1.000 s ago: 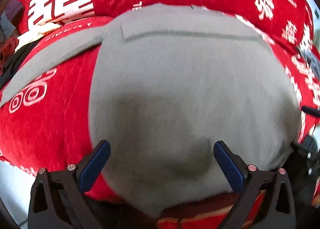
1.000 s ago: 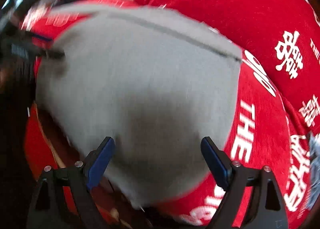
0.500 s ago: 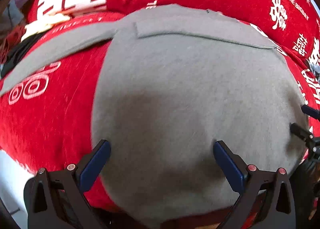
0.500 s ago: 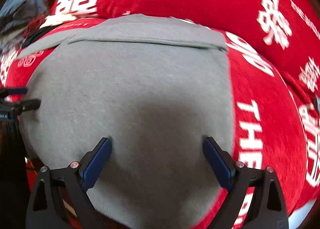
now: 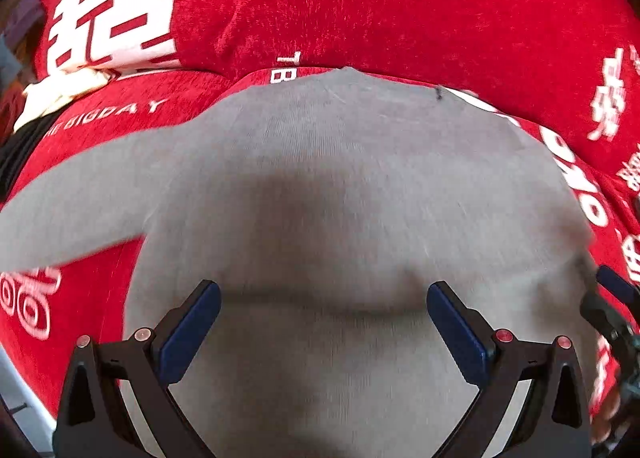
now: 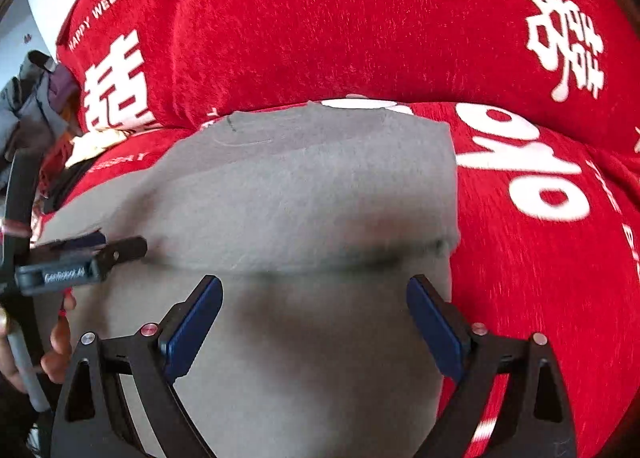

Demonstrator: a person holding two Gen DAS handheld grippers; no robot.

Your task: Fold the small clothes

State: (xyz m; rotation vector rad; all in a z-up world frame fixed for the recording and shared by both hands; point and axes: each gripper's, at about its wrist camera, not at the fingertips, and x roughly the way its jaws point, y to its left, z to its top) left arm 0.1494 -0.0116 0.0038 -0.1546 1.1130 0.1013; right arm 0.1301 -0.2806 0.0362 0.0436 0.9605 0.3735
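A grey long-sleeved garment [image 5: 340,186] lies flat on a red sofa cover, one sleeve [image 5: 80,194] stretched out to the left. It also fills the right wrist view [image 6: 312,186], with a crease [image 6: 320,262] across it just beyond the fingers. My left gripper [image 5: 323,314] is open and empty, low over the garment's near part. My right gripper [image 6: 314,310] is open and empty, over the garment near its right edge. The left gripper also shows at the left of the right wrist view [image 6: 92,258], held by a hand.
The red sofa cover [image 5: 400,10] with white lettering covers the seat and backrest. A pile of other clothes [image 6: 32,106] lies at the far left. A cream cloth [image 5: 60,92] and dark fabric lie beyond the sleeve.
Both grippers have moved forward and lower over the garment. The folded band at the garment's far edge is gone from view, and a crease now runs across it near the fingers.
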